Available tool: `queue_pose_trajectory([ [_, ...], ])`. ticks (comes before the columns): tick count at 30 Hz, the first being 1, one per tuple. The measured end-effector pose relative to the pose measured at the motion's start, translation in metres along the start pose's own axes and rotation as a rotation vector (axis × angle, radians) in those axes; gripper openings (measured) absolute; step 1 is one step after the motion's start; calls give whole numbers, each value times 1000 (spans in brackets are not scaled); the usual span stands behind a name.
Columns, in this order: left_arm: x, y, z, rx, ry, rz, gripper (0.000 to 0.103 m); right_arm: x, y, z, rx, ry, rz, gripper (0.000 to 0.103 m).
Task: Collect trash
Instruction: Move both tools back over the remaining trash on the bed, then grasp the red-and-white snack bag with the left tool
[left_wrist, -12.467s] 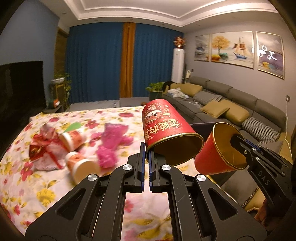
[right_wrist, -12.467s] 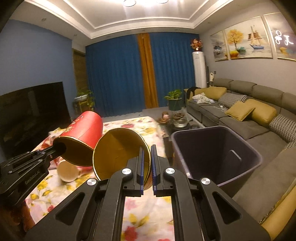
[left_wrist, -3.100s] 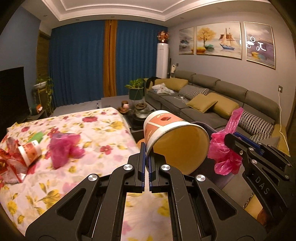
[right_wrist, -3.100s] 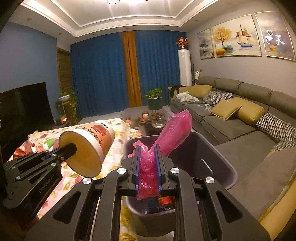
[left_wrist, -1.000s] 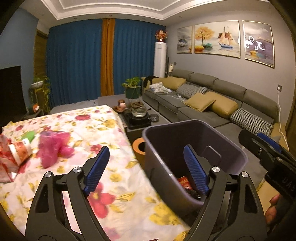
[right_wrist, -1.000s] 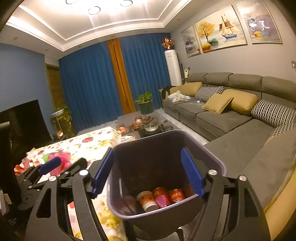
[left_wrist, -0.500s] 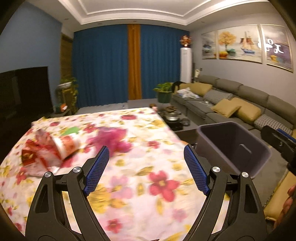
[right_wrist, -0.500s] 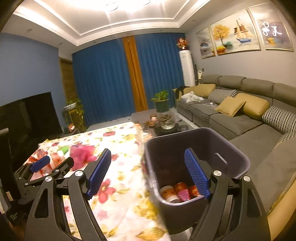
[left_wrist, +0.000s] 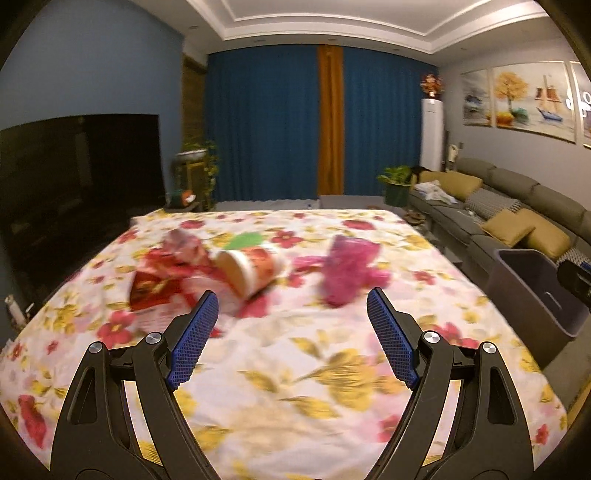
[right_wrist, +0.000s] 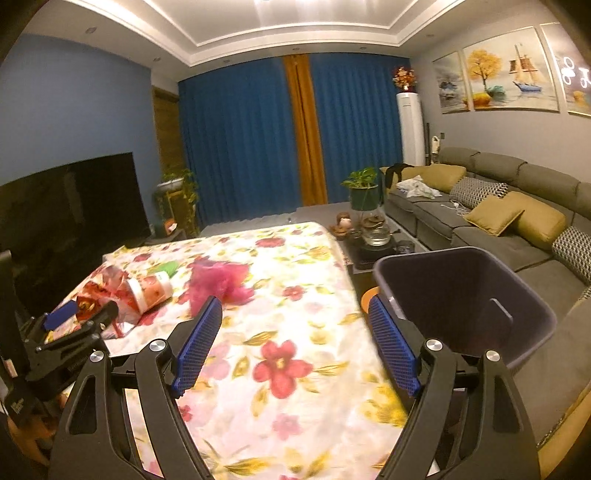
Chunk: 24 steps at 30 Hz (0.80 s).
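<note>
My left gripper (left_wrist: 291, 332) is open and empty above the floral tablecloth (left_wrist: 295, 387). Ahead of it lie a paper cup (left_wrist: 251, 267) on its side, a red wrapper (left_wrist: 162, 280), a green lid (left_wrist: 243, 242) and a pink plastic bag (left_wrist: 349, 267). My right gripper (right_wrist: 295, 343) is open and empty over the table's right part. The dark bin (right_wrist: 465, 295) stands just right of it, off the table edge. The cup (right_wrist: 149, 291) and pink bag (right_wrist: 218, 278) show at the left in the right wrist view, as does the left gripper (right_wrist: 79, 314).
A grey sofa (right_wrist: 498, 221) with yellow cushions runs along the right wall. A low tea table (right_wrist: 373, 236) with a glass pot sits beyond the bin. A dark TV (left_wrist: 74, 177) stands left. Blue curtains (left_wrist: 295, 129) hang at the back.
Both grippers have swung left from the bin back over the table. The trash on the cloth now sits nearer and more central. Both stay open and empty.
</note>
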<state>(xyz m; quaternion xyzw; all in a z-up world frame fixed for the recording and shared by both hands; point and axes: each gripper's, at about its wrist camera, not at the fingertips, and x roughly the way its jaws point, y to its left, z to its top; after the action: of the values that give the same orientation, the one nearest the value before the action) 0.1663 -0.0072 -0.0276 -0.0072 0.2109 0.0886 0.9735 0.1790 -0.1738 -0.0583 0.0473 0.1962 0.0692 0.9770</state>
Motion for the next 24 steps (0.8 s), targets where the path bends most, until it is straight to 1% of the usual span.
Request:
queue_pose_trajectory([
  [3, 3, 20, 0, -12, 7, 39, 81, 11, 17, -5, -19, 17, 7, 79],
  [9, 9, 60, -5, -55, 33, 92, 81, 27, 39, -12, -36, 58, 26, 79],
  [18, 17, 113, -3, -103, 26, 163, 81, 45, 69, -10, -68, 75, 53, 79],
  [24, 34, 146, -2, -136, 45, 174, 80, 61, 88, -6, -71, 86, 81, 79],
])
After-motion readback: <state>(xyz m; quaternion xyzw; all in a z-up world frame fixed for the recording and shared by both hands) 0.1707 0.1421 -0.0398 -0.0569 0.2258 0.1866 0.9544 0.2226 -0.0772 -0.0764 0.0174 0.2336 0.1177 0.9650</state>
